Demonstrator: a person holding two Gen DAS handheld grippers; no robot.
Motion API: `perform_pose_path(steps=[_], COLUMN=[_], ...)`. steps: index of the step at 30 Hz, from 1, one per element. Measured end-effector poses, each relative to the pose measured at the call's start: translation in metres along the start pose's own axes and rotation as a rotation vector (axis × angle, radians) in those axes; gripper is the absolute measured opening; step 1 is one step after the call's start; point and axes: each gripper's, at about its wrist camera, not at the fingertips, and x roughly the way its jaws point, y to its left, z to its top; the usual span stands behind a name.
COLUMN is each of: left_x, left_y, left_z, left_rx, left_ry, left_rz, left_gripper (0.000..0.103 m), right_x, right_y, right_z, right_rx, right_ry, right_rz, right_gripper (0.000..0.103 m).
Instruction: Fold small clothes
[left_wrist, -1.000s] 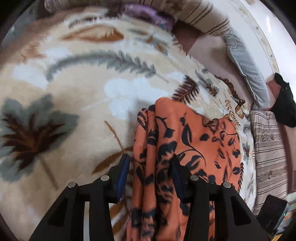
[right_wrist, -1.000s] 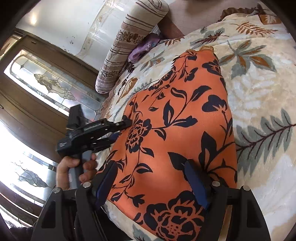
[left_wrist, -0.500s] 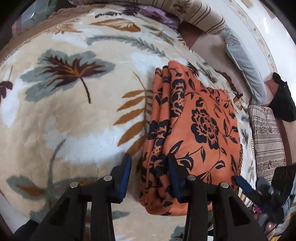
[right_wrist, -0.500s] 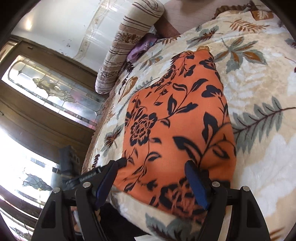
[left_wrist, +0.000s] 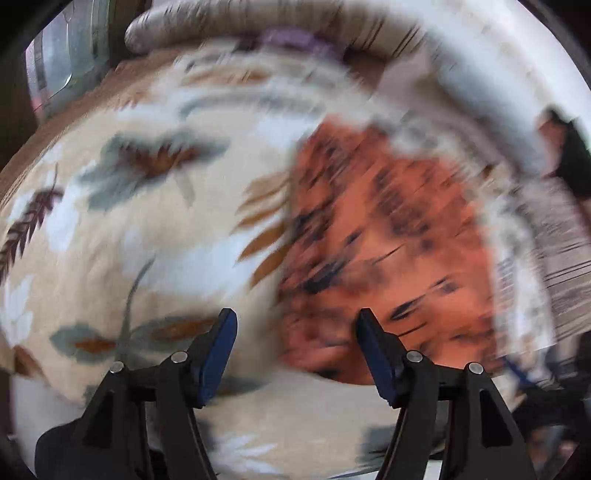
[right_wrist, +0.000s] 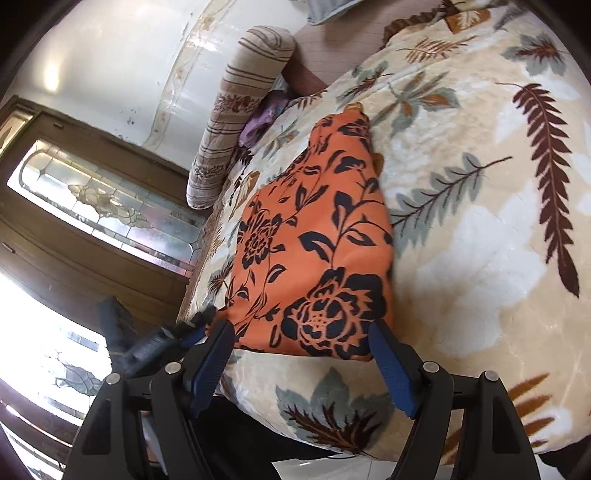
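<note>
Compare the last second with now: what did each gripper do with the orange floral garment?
The left gripper let go of the folded orange black-flowered garment it had pinched, opened wide and drew back. The right gripper also pulled back toward the near edge, open throughout. The garment stayed folded on the cream leaf-patterned blanket.

Left wrist view smeared by motion blur, orange floral garment (left_wrist: 388, 251) print unreadable, its fold edges indistinct; leaf-patterned blanket (left_wrist: 147, 240) streaked; striped pillow (left_wrist: 565, 258) cut off at right; left gripper (right_wrist: 162, 343) blurred, partly hidden behind right gripper's finger (right_wrist: 210, 365)
</note>
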Motion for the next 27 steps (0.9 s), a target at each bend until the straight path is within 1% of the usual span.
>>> perform_pose_path(steps=[2,4,6,12,20,27], left_x=[0.001,-0.008,-0.017,-0.026,-0.039,-0.044], left_y=[0.007,0.006,0.001,-0.006,-0.016,-0.02], left_z=[-0.003,-0.003,-0.003,-0.004,-0.007,-0.006], left_rx=[-0.044,-0.054,-0.028,-0.003,0.044,0.058], left_ry=[-0.005,-0.027,-0.054,-0.077,-0.121,-0.132], left_rz=[-0.03,-0.032,-0.015,0.026,0.045,0.047], left_gripper=[0.068,0.068,0.068,0.068,0.068,0.068], right_x=[-0.003,-0.004,-0.003,-0.004,-0.006,-0.004], right_y=[-0.001,-0.002,-0.005,-0.007,-0.016,-0.017], right_z=[0.001,0.0,-0.001,-0.001,-0.002,-0.003], right_rx=[-0.007,-0.007,0.004,0.008,0.042,0.04], right_ry=[-0.006,-0.012,-0.013,-0.027,-0.044,-0.04], right_rz=[0.007,0.01,0.011,0.011,-0.006,-0.009], right_gripper=[0.078,0.078,0.078,0.078,0.078,0.078])
